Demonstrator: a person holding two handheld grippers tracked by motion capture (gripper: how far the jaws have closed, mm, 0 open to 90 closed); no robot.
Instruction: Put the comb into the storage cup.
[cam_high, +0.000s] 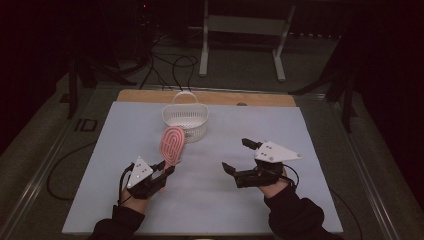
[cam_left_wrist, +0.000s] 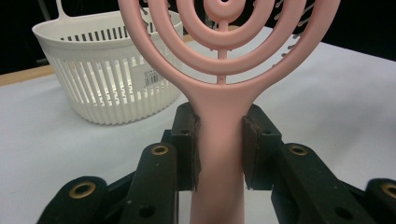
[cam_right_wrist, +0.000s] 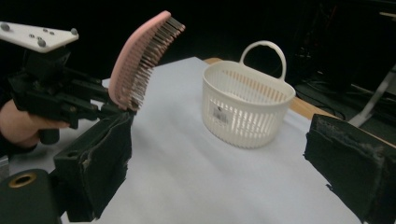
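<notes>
My left gripper (cam_high: 165, 170) is shut on the handle of a pink vented hairbrush (cam_high: 172, 144), which it holds upright and tilted toward a white slotted basket (cam_high: 185, 120). In the left gripper view both pads (cam_left_wrist: 189, 140) press on the handle of the brush (cam_left_wrist: 224, 107), and the basket (cam_left_wrist: 107, 79) stands behind at the left. My right gripper (cam_high: 236, 155) hovers over the right half of the table, open, with nothing between its jaws. In the right gripper view my right gripper (cam_right_wrist: 224, 158) faces the basket (cam_right_wrist: 243, 107), the brush (cam_right_wrist: 140, 60) and the left gripper (cam_right_wrist: 112, 109).
A pale sheet (cam_high: 210, 200) covers the table, and a wooden strip (cam_high: 225, 97) shows along its far edge. Behind the table, cables (cam_high: 170, 65) lie on the floor beside the white legs of a metal frame (cam_high: 204, 45).
</notes>
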